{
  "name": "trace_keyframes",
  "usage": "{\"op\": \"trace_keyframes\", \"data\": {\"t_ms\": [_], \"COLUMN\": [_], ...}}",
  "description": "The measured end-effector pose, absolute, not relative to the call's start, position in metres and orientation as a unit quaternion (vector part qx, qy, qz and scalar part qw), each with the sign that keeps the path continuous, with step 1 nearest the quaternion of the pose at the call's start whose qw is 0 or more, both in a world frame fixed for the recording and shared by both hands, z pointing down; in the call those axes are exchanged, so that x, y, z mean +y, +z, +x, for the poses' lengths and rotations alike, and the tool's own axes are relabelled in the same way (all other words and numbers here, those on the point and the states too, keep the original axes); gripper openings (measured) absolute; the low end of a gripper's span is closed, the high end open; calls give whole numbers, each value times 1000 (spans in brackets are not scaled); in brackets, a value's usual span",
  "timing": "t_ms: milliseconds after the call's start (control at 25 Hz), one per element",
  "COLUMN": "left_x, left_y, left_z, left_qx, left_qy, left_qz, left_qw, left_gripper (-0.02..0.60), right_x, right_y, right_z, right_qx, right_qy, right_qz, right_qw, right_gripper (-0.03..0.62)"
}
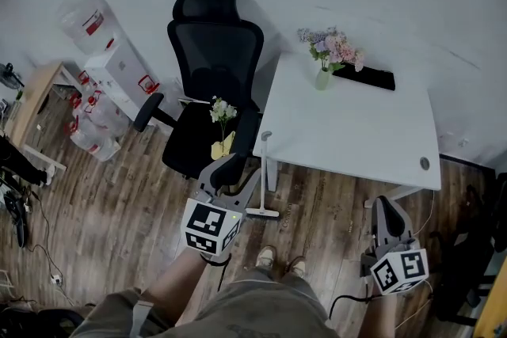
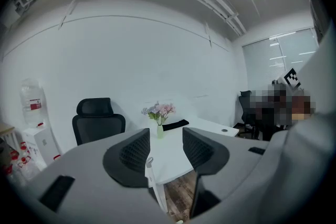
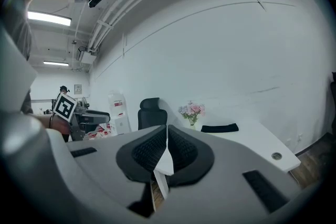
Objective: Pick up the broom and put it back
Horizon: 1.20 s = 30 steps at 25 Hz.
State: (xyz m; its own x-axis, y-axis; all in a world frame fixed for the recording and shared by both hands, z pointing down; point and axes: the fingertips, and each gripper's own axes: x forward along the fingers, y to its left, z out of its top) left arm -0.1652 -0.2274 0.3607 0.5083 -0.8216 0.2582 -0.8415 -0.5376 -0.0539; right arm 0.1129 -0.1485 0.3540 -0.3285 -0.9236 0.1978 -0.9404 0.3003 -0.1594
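Note:
The broom (image 1: 263, 174) is a thin white pole standing upright against the near-left corner of the white table (image 1: 372, 146), with its head on the floor. My left gripper (image 1: 230, 168) sits just left of the pole, open and holding nothing. In the left gripper view the broom pole (image 2: 151, 178) shows low in the gap of the left gripper (image 2: 164, 138), a little ahead of the jaws. My right gripper (image 1: 386, 218) hangs off the table's front edge, far from the broom. In its own view the right gripper (image 3: 167, 137) is shut with nothing in it.
A black office chair (image 1: 212, 59) stands left of the table, with a small yellow vase of flowers (image 1: 222, 131) on its seat. A vase of pink flowers (image 1: 329, 59) and a black pad (image 1: 364, 76) are on the table. Water bottles (image 1: 85, 22) and a wooden desk (image 1: 33, 100) are at left.

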Motion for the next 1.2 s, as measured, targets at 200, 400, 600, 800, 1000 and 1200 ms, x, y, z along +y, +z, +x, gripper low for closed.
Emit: {"op": "trace_keyframes", "data": {"t_ms": [200,400,600,800,1000,1200], "left_x": [-257,-285,-307,-327,-342,-356], "left_y": [390,428,478,520,566,607], "left_z": [-157,-155,-149,-142,-146,-150], "left_qx": [-483,-492,-494,-498,-515,-525], "left_qy": [145,157,184,199,214,225], "left_qz": [862,854,845,835,818,804], "left_qw": [48,62,92,120,145,167], "left_gripper": [210,210,215,215,215,215], "right_x": [-167,-188,-207,-223,-235,-247], "right_y": [374,398,435,472,506,531], "right_z": [125,128,130,129,122,118], "right_qx": [-803,-802,-803,-804,-810,-814], "right_qy": [140,157,182,210,229,235], "right_qz": [578,575,564,550,531,524], "right_qw": [42,46,63,83,95,90], "right_gripper": [34,34,34,34,34,34]}}
